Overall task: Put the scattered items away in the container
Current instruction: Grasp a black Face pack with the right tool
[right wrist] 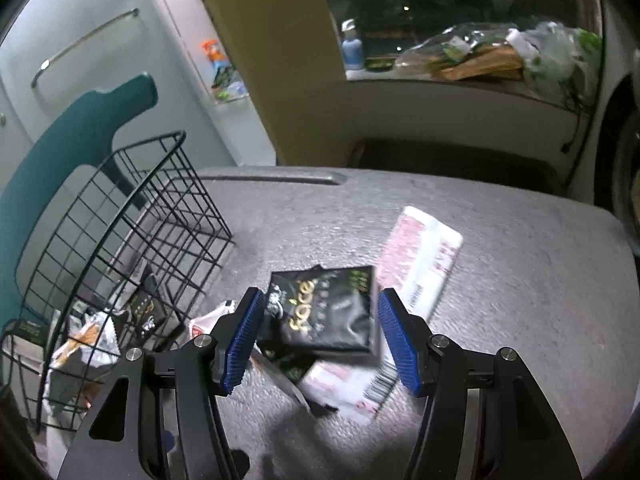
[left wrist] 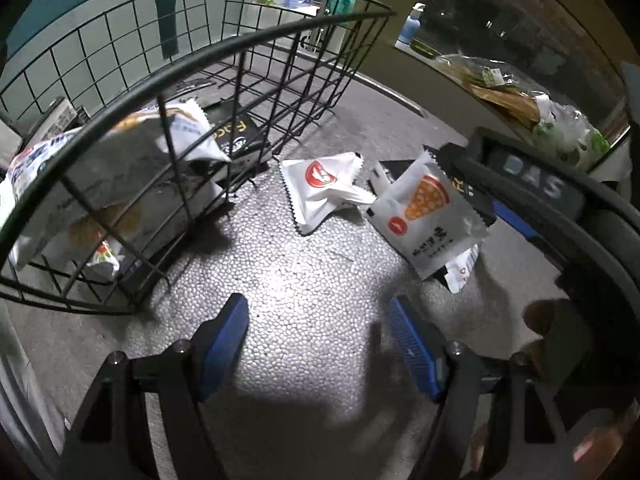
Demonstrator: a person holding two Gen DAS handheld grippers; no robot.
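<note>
Tongs first: the left tongs [left wrist: 318, 346] stand wide apart over a bare, brightly lit patch of the grey pebbled foam surface [left wrist: 312, 288], their blue ribbed pads gripping nothing. The right tongs [right wrist: 320, 340] are likewise spread and empty, and between their blue pads shows a black glossy sachet with gold lettering [right wrist: 326, 312], lying flat on the surface, not touched by either pad.

Just beyond the left tongs lie two white crimp-edged snack packets: one with a red round logo [left wrist: 324, 192], and to its right one printed with an orange pizza slice [left wrist: 430, 220], which rests partly on other wrappers. The two packets are nearly touching at their corners.

Under and beside the black sachet, in the right wrist view, are a white packet with a barcode [right wrist: 352, 388] and a long white-and-pink printed pack [right wrist: 420, 256] lying at an angle.

The black wire grid basket [left wrist: 256, 32] stands on the surface to the left of the loose packets. It already holds several items, among them a large white-and-blue bag [left wrist: 100, 184] and a black sachet [left wrist: 236, 140] against its near wall.
</note>
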